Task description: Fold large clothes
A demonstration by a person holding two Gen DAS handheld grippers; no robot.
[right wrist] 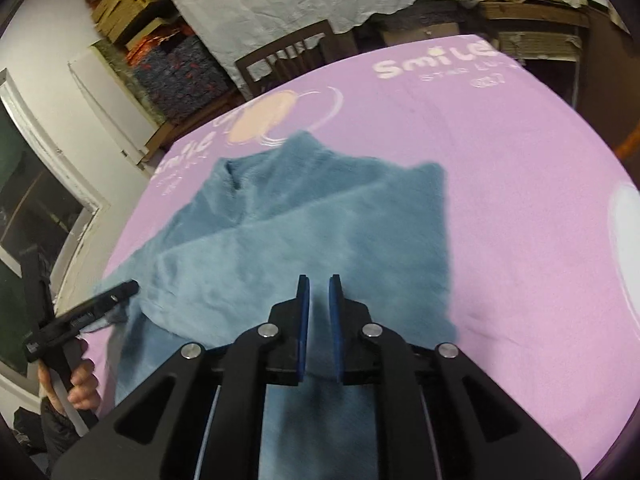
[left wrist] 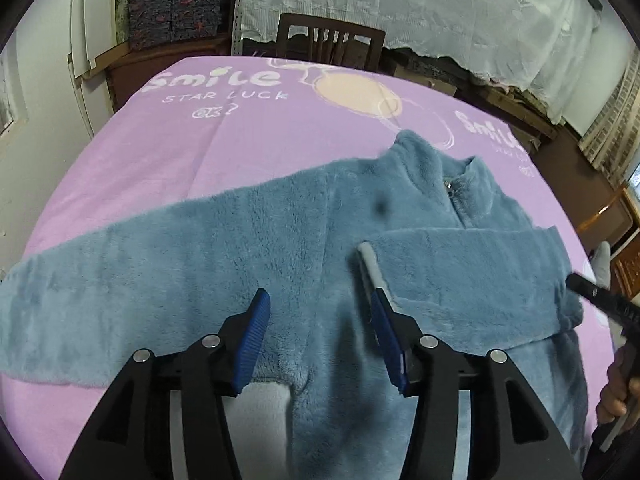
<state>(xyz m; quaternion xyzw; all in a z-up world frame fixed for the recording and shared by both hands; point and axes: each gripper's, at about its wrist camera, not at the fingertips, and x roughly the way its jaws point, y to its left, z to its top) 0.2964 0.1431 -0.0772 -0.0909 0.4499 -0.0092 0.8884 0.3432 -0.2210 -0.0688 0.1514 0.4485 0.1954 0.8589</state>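
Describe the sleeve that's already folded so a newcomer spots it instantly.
Start at the pink sheet covering the table; the blue fleece jacket lies on it, collar away from the person. The folded sleeve lies across the chest just below the zip, ahead of the left tool. Unlike the other sleeve, which stretches straight out over the sheet, this one lies on the jacket body.

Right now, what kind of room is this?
Probably a home room used partly for storage: a table under a pink printed cover, a wooden chair behind it, and stacked boxes against the wall.
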